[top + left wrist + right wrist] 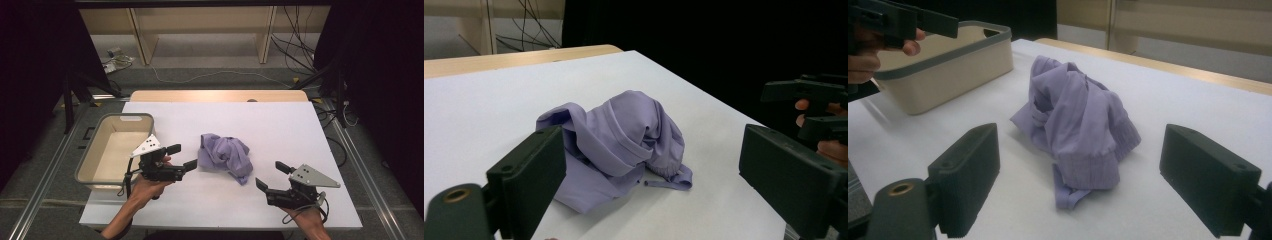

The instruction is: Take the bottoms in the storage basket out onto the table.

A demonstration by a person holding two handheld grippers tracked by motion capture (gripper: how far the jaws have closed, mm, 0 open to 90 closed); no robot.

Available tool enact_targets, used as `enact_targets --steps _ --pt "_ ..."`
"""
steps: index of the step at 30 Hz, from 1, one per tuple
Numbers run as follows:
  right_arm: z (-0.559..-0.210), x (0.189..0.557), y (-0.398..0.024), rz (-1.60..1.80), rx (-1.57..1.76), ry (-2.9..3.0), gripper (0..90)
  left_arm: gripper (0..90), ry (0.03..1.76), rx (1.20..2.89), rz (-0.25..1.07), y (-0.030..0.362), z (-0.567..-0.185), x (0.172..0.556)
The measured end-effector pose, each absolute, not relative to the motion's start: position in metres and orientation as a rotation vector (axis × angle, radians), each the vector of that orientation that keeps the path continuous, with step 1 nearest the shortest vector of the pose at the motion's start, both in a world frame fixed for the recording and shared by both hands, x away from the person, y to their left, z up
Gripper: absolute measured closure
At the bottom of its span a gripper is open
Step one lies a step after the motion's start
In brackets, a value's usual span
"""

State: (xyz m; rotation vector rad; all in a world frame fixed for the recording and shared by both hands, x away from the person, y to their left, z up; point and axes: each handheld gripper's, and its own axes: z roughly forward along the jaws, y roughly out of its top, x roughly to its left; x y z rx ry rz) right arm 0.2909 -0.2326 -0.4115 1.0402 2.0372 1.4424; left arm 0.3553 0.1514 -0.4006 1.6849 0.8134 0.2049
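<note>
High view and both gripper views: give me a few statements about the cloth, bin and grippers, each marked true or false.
1. The purple cloth lies crumpled on the white table. True.
2. The cloth is inside the bin. False: it lies on the table, right of the bin.
3. The left gripper is clamped on the cloth. False: its jaws are open, apart from it.
4. The right gripper is open and holds nothing. True.
5. The bin has nothing in it. True.

Even overhead light, dark surrounds
White table (280, 135) bright, no glare; soft shadows under cloth (1083, 125); near jaws slightly blurred in both gripper views
</note>
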Motion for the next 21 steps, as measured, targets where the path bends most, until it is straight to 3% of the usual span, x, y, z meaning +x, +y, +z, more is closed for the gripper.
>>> enact_targets --steps 21 --pt "-0.411 0.29 -0.234 1.477 1.041 2.027 15.3 5.4 0.753 1.703 0.317 0.161 -0.403 0.34"
